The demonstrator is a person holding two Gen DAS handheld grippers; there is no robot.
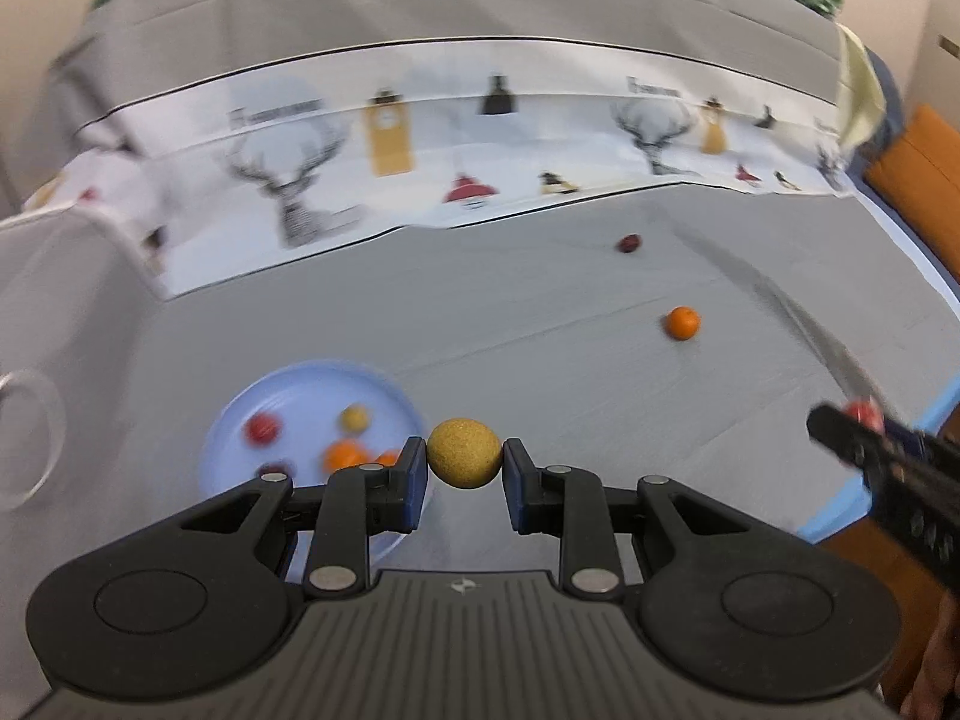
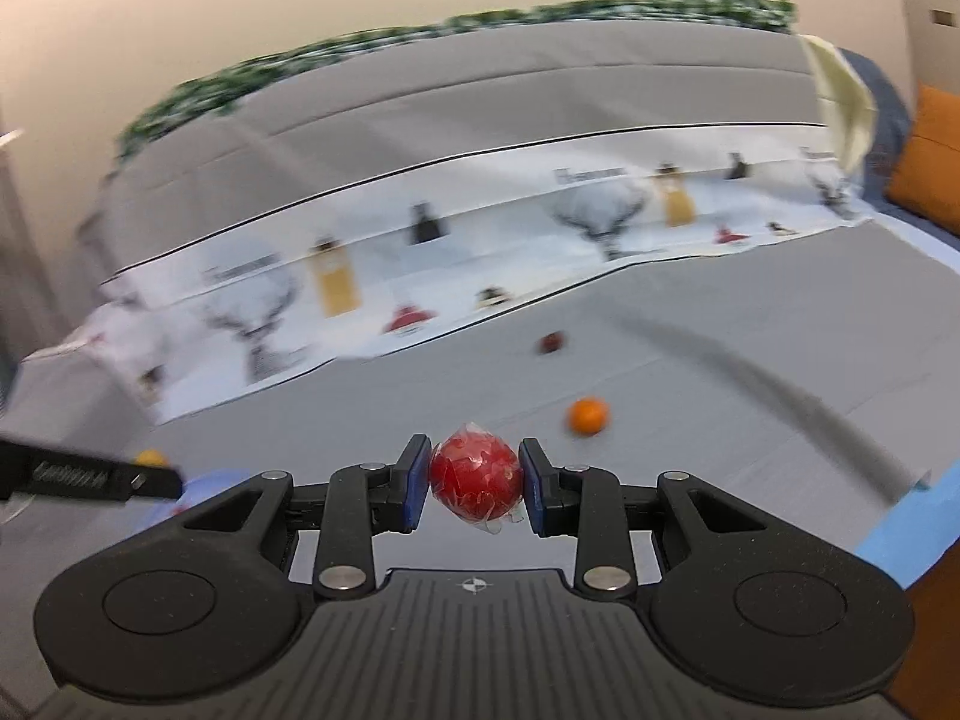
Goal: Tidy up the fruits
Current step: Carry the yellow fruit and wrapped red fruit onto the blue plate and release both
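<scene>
My left gripper (image 1: 465, 455) is shut on a yellow ball-shaped fruit (image 1: 464, 452), held above the grey cloth just right of a pale blue plate (image 1: 372, 381). Several small fruits lie in that plate, red, yellow and orange. My right gripper (image 2: 475, 477) is shut on a red fruit (image 2: 475, 474) in clear wrap, lifted off the table. An orange fruit (image 1: 683, 322) (image 2: 588, 415) and a dark red fruit (image 1: 629, 243) (image 2: 551, 342) lie loose on the cloth farther back. The right gripper shows at the right edge of the left wrist view, the left gripper at the left edge of the right wrist view.
A white printed cloth (image 1: 492, 144) with deer and bottle pictures hangs along the back of the table. A clear round rim (image 1: 30, 432) stands at the far left. An orange cushion (image 2: 927, 162) sits at the right. Blue tape (image 2: 906, 516) marks the table's right edge.
</scene>
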